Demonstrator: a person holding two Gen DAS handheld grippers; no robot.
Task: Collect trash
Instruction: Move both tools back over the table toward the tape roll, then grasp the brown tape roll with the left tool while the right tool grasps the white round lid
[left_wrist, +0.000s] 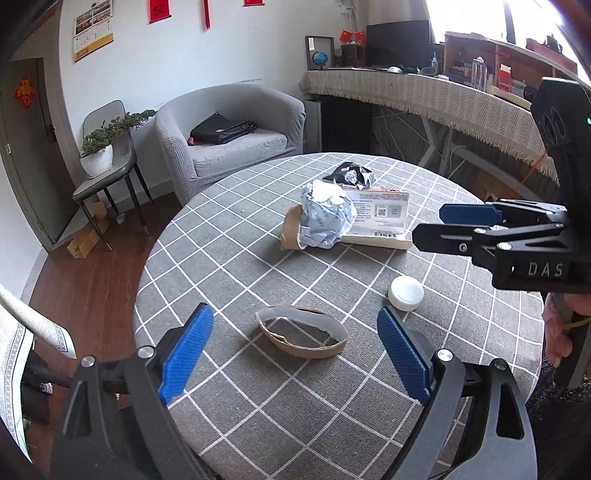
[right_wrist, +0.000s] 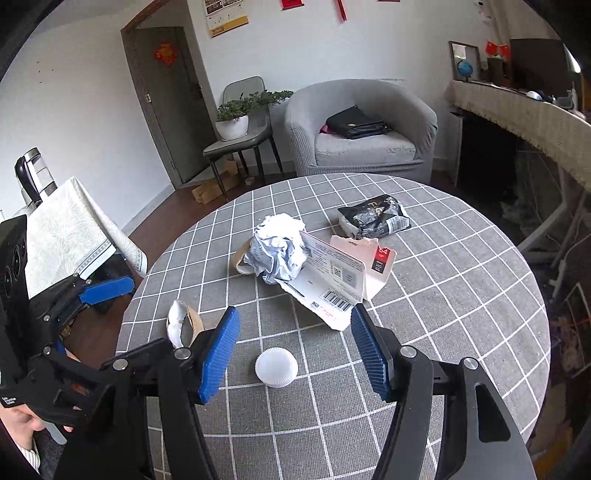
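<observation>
Round tabletop (left_wrist: 229, 206) under a grey cloth with a white grid, carrying six pieces of trash, listed left to right. One flattened cardboard ring (left_wrist: 301, 332), brown outside and pale inside, lies nearest the left edge with its long axis running left to right in the left wrist view; the left tool (left_wrist: 295, 350) hovers over it, blue pads spread wide and holding nothing. One crumpled ball of pale blue-white paper (right_wrist: 279, 251) sits near the centre, resting against a second brown cardboard strip (right_wrist: 242, 258) on its left. One torn white package (right_wrist: 338, 280), printed with a barcode and QR codes, touches the ball's right side, its long axis running diagonally toward the near edge. One white ribbed cap (right_wrist: 276, 367) lies flat between the pads of the right tool (right_wrist: 295, 354), which is likewise wide apart and empty. One crumpled black wrapper (right_wrist: 373, 218) lies farthest back, apart from the rest.
</observation>
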